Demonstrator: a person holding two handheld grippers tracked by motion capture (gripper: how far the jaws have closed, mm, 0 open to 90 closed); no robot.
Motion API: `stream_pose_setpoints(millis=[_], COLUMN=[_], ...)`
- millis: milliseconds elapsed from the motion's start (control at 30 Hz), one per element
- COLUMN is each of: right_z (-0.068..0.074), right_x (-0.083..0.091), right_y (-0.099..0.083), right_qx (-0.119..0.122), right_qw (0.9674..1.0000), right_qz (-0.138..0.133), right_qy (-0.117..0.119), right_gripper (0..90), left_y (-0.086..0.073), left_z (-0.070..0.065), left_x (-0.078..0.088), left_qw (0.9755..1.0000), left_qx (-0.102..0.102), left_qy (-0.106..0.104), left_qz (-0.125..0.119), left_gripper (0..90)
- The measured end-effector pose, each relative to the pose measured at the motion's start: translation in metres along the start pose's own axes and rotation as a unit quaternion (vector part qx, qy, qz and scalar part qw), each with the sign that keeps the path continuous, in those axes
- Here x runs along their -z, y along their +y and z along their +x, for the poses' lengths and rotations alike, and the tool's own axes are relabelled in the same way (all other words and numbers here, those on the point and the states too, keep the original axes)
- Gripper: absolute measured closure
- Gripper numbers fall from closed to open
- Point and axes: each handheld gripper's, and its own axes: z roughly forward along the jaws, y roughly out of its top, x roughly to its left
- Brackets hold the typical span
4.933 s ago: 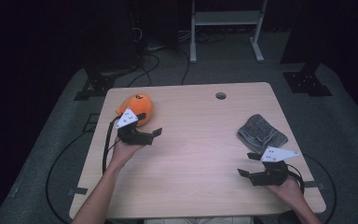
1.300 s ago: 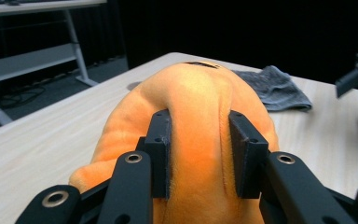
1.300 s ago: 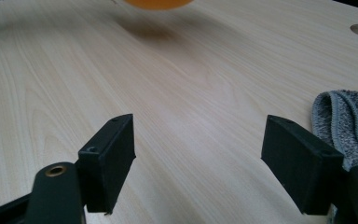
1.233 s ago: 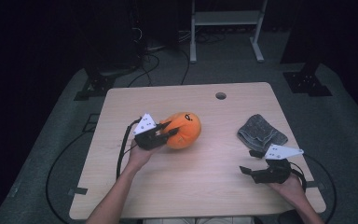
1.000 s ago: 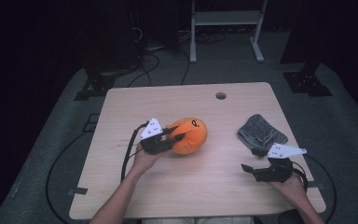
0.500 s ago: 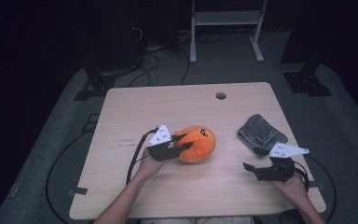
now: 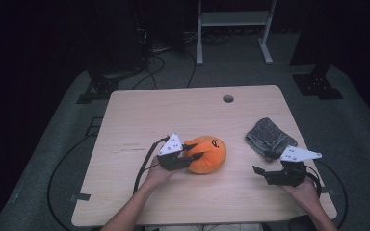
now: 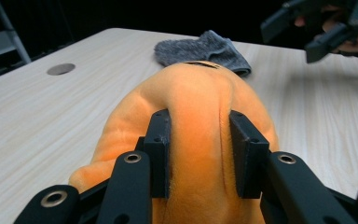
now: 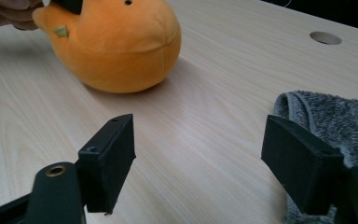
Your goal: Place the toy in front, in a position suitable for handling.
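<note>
Left gripper (image 8: 199, 154) has its jaws clamped on a fold of the orange plush toy (image 8: 200, 116), the pads pressed deep into the soft fabric on both sides; since a few seconds ago the toy has travelled in that grip from the table's far left corner toward the middle, and in the high view it now sits just ahead of the left gripper (image 7: 192, 157), its underside on the wood; judging from that, the carry looks nearly done and the toy is being brought toward the grey cloth (image 8: 203, 50), which lies farther off beyond the toy and apart from it; the left forearm comes in low from the near edge, wrist roughly level, jaws pointing across the table (image 7: 125, 120) to the right; right gripper (image 9: 200, 165) rests with its jaws wide apart and nothing between them, the grey cloth just beside its right jaw, the hand parked near the table's right edge.
</note>
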Motion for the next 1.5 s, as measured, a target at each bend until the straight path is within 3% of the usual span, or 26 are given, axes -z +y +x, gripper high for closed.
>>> stream_pose_setpoints(millis=[200, 267, 300, 400, 533, 800, 833, 967, 1200, 1367, 1500], right_z=[-0.01, -0.018, -0.025, -0.033, -0.054, -0.084, -0.092, -0.101, -0.114, -0.117, -0.118], right_x=[-0.002, -0.005, -0.009, -0.013, -0.024, -0.04, -0.045, -0.05, -0.063, -0.07, -0.071], right_y=[0.005, 0.008, 0.012, 0.015, 0.021, 0.023, 0.02, 0.016, 0.007, 0.001, -0.003], right_qx=[0.0, -0.002, -0.002, -0.006, -0.021, -0.054, -0.073, -0.089, -0.112, -0.112, -0.114], right_qw=[0.9997, 0.9992, 0.9987, 0.9979, 0.9952, 0.987, 0.9853, 0.9826, 0.9744, 0.9711, 0.9712], right_qz=[0.0, -0.001, 0.003, 0.005, 0.009, 0.018, 0.037, 0.045, 0.074, 0.101, 0.106], right_qy=[-0.023, -0.039, -0.05, -0.064, -0.095, -0.15, -0.15, -0.157, -0.18, -0.185, -0.18], right_gripper=[24.6, 24.6, 24.6, 24.7, 27.0, 29.8, 29.9, 30.7, 35.0, 40.6, 47.3], left_y=[-0.001, 0.0, 0.001, 0.003, 0.006, 0.008, 0.008, 0.009, 0.006, 0.004, 0.003], left_z=[-0.004, -0.004, -0.005, -0.006, -0.008, -0.007, -0.006, -0.007, -0.004, -0.003, -0.004], left_x=[0.0, 0.001, 0.001, 0.003, 0.006, 0.012, 0.013, 0.017, 0.022, 0.023, 0.022], left_qw=[1.0, 0.9999, 0.9999, 1.0, 0.9999, 0.9997, 0.9997, 0.9996, 0.9994, 0.9993, 0.9994], left_qx=[-0.003, -0.009, -0.008, -0.008, -0.005, 0.004, 0.008, 0.003, 0.011, 0.016, 0.014], left_qy=[-0.009, -0.008, -0.008, -0.004, -0.001, 0.011, 0.01, 0.013, 0.014, 0.015, 0.014], left_qz=[0.001, 0.006, 0.004, 0.002, -0.016, -0.02, -0.022, -0.025, -0.029, -0.032, -0.029], left_gripper=[58.9, 51.0, 42.6, 35.1, 28.5, 20.9, 19.6, 19.3, 18.5, 18.1, 18.1])
